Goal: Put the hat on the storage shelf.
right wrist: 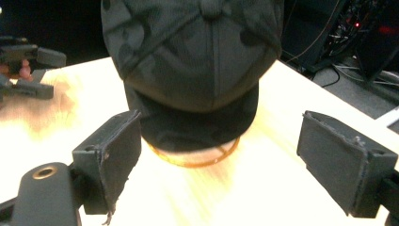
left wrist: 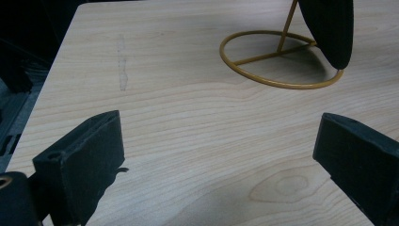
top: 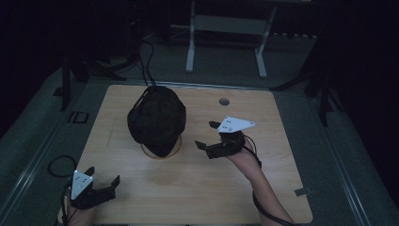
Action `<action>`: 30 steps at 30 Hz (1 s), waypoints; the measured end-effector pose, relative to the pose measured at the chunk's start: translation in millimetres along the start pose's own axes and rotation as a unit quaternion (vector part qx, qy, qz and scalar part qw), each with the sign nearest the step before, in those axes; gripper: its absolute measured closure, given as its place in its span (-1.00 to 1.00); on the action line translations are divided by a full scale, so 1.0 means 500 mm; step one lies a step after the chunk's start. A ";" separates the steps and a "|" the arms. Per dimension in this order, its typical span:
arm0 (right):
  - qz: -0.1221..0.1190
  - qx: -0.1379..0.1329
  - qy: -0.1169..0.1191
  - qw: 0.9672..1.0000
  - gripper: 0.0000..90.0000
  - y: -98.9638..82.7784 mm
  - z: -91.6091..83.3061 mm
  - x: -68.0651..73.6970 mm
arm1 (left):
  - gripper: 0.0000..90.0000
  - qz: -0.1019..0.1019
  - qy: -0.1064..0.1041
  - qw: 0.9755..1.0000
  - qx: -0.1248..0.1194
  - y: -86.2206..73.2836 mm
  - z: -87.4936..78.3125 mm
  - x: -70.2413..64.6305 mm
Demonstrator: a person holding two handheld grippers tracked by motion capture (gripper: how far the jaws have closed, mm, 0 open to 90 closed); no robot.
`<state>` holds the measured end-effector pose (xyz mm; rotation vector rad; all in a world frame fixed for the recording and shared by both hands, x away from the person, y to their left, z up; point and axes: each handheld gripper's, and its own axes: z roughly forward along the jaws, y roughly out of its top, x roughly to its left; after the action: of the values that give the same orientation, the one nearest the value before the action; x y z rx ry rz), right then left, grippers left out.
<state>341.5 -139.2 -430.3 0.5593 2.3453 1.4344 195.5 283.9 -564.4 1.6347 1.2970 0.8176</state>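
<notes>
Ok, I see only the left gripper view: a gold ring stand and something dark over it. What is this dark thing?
Observer: A dark cap with a camouflage pattern, sitting on the stand.
Operator: And where is the right gripper?
Observer: In the high view the right gripper is to the right of the cap, pointing at it.
Operator: Does it hold the cap?
Observer: No. Its jaws are wide open and apart from the cap.
</notes>
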 end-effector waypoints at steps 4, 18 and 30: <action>-0.004 0.006 0.000 1.000 -0.69 -0.030 -0.011 0.004 | -0.94 0.000 -0.001 1.000 0.002 0.000 0.001 -0.001; 0.013 0.029 0.004 0.999 -0.69 -0.144 -0.020 0.012 | -0.94 0.000 0.002 1.000 0.003 -0.001 0.001 -0.001; 0.023 0.045 0.013 0.999 -0.67 -0.228 -0.024 0.020 | -0.94 0.000 0.003 1.000 0.003 -0.001 0.001 0.000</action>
<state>309.4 -190.8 -528.1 0.6267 2.4420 1.3683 195.8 283.6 -565.0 1.6386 1.3044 0.8194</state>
